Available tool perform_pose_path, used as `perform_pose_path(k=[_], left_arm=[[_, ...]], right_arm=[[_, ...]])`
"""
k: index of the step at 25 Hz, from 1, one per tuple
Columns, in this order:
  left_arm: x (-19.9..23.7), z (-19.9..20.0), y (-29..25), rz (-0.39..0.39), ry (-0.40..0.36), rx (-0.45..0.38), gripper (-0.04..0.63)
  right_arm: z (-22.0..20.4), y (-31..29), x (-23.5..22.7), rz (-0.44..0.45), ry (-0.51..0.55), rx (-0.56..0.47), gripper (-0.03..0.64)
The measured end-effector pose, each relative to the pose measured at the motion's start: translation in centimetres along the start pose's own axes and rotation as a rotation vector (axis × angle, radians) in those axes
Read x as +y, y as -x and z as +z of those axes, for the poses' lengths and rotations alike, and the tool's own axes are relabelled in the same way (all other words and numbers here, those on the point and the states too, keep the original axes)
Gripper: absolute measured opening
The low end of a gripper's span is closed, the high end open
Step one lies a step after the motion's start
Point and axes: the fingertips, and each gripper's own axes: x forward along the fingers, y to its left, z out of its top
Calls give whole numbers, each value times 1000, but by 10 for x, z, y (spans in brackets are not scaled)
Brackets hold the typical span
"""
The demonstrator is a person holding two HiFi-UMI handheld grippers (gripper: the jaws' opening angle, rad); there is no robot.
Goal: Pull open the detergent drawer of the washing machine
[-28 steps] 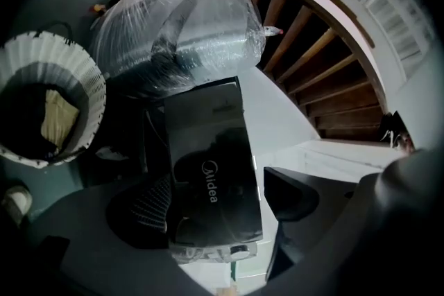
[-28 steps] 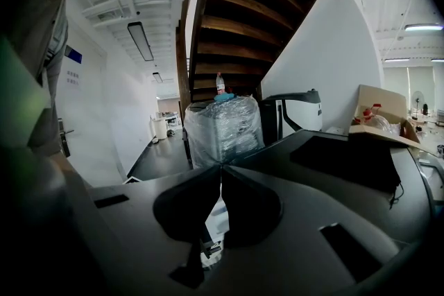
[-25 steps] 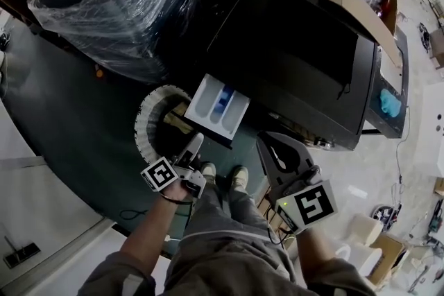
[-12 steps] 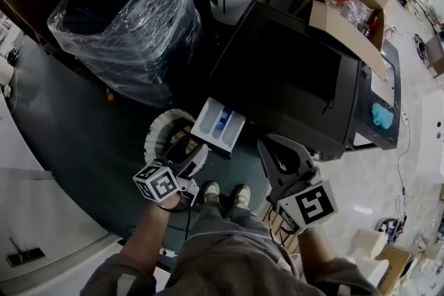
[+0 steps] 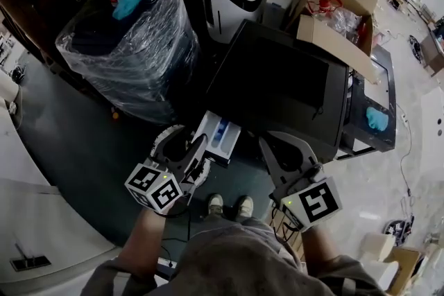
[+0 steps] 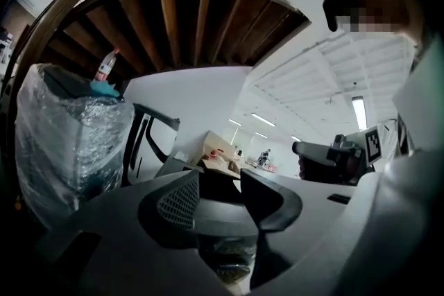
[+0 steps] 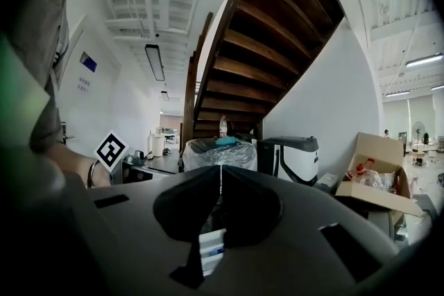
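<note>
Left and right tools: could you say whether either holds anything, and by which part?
Nothing is held: the jaws of the left tool, apart, have just been closing with nothing between them; the right tool is shut, empty.

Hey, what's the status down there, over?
Left gripper partly open, jaws just been closing, empty. Right gripper shut, empty. Detergent drawer pulled out of washing machine. Nothing blocking it.

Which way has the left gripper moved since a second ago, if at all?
Yes: up, toward the head camera. The left gripper now looks larger against the open detergent drawer and has rolled. Its tongs have been closing, with nothing between them.
</note>
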Motion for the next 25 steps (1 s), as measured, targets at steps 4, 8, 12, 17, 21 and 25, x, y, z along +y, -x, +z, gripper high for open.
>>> perform_pose_path(k=[4, 8, 12, 17, 21, 25], left_arm=[[-22, 45, 8, -6, -54, -71, 130], [-39, 80, 16, 3, -134, -132, 77], [-52, 105, 23, -7, -203, -179, 38], [-61, 116, 26, 49, -330, -150, 25], [-66, 121, 27, 59, -381, -144, 23], [-68, 121, 25, 61, -396, -135, 23]], right_arm=[[32, 9, -2, -19, -10, -76, 32], [54, 22, -5, -36, 3, -128, 32], [66, 37, -11, -55, 46, -162, 32], [91, 47, -11, -67, 40, -222, 32], [92, 50, -12, -67, 54, -220, 32], [89, 47, -13, -61, 56, -210, 32]])
